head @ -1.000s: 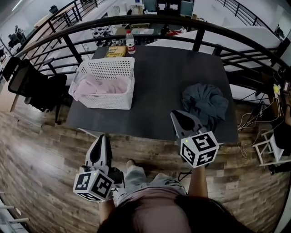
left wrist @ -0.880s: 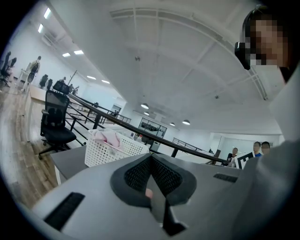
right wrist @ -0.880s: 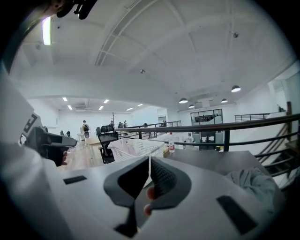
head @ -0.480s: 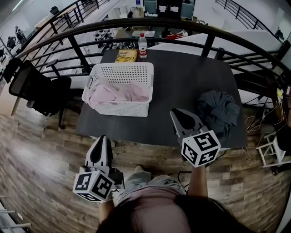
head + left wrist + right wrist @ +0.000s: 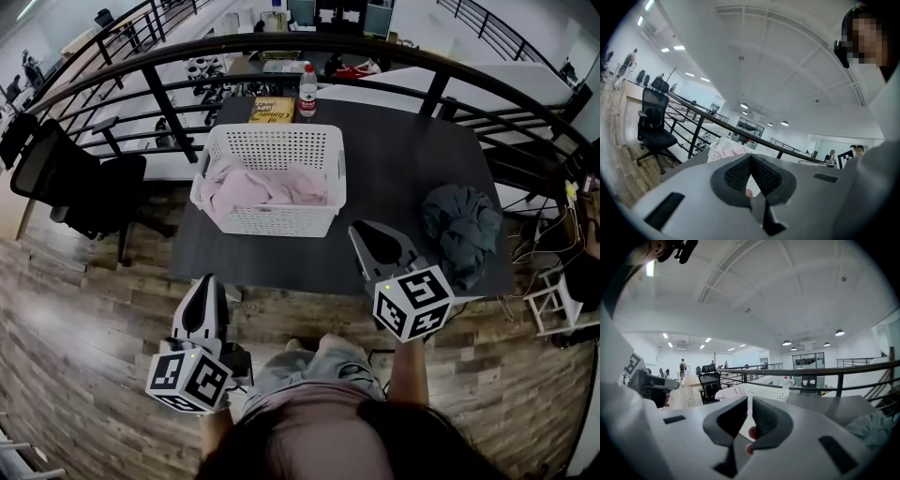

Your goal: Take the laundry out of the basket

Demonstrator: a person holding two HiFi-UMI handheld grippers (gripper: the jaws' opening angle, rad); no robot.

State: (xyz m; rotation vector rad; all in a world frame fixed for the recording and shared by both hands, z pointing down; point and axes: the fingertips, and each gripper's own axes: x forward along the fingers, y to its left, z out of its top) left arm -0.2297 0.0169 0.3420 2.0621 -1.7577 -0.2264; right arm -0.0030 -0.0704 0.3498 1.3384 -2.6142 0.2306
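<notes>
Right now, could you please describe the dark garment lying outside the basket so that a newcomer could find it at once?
Start at the dark table. A white perforated basket holding pink laundry stands left of its centre; the garment is the crumpled heap near the table's right edge. It alone is grey-blue and lies directly on the tabletop.

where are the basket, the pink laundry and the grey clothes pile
basket (image 5: 281, 141), head view, far perforated wall
pink laundry (image 5: 267, 187), head view, middle of the heap
grey clothes pile (image 5: 459, 230), head view, centre of the bundle
</notes>
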